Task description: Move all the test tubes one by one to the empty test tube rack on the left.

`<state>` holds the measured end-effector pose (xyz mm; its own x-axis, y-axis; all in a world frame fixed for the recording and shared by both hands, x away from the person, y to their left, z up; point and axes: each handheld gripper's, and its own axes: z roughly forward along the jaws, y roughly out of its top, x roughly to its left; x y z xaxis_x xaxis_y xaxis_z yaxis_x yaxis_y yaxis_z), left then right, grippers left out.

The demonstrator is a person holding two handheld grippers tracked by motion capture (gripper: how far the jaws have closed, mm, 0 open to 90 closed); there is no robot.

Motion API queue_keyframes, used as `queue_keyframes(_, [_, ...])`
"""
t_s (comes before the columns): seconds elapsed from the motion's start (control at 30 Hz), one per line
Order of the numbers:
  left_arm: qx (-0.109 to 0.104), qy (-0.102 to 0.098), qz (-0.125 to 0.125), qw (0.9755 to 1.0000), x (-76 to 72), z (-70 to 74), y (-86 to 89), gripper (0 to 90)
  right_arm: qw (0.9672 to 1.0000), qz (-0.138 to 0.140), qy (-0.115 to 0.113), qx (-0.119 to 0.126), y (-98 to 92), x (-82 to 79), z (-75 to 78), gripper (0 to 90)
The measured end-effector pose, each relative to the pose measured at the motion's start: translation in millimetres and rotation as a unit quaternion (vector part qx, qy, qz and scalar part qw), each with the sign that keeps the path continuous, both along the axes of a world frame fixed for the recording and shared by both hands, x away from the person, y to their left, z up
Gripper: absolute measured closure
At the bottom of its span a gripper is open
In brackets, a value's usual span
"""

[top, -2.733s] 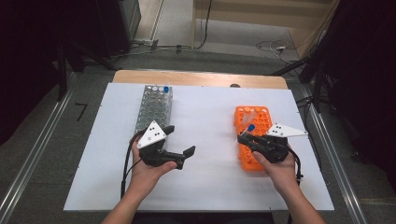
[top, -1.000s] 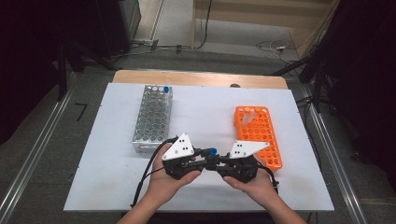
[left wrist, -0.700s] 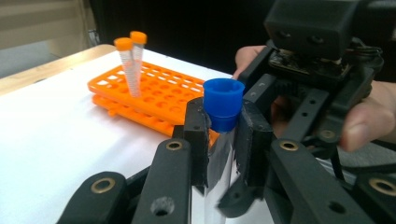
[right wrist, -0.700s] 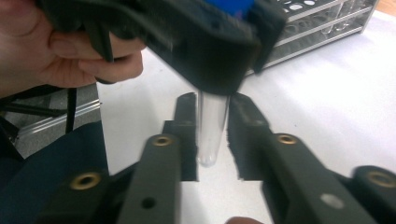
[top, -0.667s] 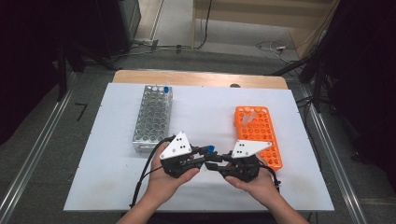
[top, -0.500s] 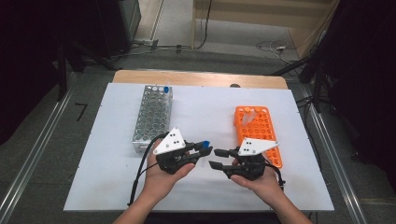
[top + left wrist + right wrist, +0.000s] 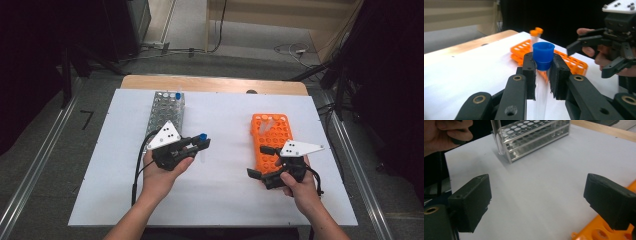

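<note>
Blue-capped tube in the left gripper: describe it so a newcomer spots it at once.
On the white table, between the clear rack and the orange rack, find the left gripper. The tube is the clear one clamped upright between its black jaws. Its blue cap sets it apart from the orange-capped tubes in the orange rack.

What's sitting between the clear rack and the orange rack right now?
In the high view, the left hand-held gripper hangs there, shut on a blue-capped tube. Past it, bare white table runs to the orange rack; the clear rack stands at the left.
</note>
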<state>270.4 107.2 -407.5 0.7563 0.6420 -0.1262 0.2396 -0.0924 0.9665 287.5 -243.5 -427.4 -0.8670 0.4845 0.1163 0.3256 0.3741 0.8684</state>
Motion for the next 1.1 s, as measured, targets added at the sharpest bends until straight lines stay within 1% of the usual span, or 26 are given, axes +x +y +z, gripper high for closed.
queue_keyframes(0.07, [0.001,-0.003,0.008,1.0,3.9,2.7,4.9,77.1,1.0,-0.003,-0.001,0.001,-4.4,1.9,0.5,2.2])
queue_keyframes(0.2, [0.005,-0.006,0.027,0.9996,13.7,7.3,14.4,77.0,1.0,-0.009,0.001,0.003,-10.2,3.9,0.0,0.3])
queue_keyframes(0.27, [0.008,-0.006,0.035,0.9993,18.0,8.8,18.3,77.0,0.9999,-0.011,0.001,-0.001,-13.4,4.0,-0.9,0.3])
queue_keyframes(0.47, [0.01,-0.008,0.063,0.9979,32.9,12.2,31.6,77.0,0.9998,-0.019,0.001,0.001,-23.9,2.9,-3.0,0.0])
queue_keyframes(0.57, [0.012,-0.008,0.077,0.9969,40.9,14.4,38.2,77.0,0.9997,-0.022,0.004,-0.004,-30.2,1.4,-6.3,0.0])
queue_keyframes(0.67, [0.007,-0.009,0.09,0.9959,49.5,16.2,43.6,77.0,0.9995,-0.029,0.013,-0.005,-38.4,0.6,-11.3,0.0])
queue_keyframes(0.7, [0.009,-0.01,0.094,0.9955,52.1,16.5,45.0,77.0,0.9994,-0.029,0.019,-0.003,-41.2,0.6,-12.8,0.0])
queue_keyframes(0.83, [-0.001,-0.007,0.105,0.9945,62.1,17.0,48.8,77.0,0.9992,-0.036,0.017,0.0,-45.9,1.4,-13.6,0.0])
queue_keyframes(0.87, [-0.007,-0.005,0.108,0.9941,65.2,17.6,49.9,77.0,0.9992,-0.038,0.014,0.001,-46.0,1.6,-13.8,0.0])
queue_keyframes(0.93, [-0.008,-0.009,0.115,0.9933,70.4,18.9,51.7,77.0,0.9993,-0.036,0.011,0.001,-46.1,2.4,-14.7,0.0])
queue_keyframes(1.03, [-0.001,-0.015,0.127,0.9918,78.6,21.1,54.0,77.1,0.9993,-0.036,0.009,-0.002,-46.7,2.1,-16.3,0.0])
queue_keyframes(1.1, [-0.001,-0.017,0.135,0.9907,83.9,21.7,56.1,77.0,0.9993,-0.037,0.008,-0.001,-48.2,2.1,-17.3,0.0])
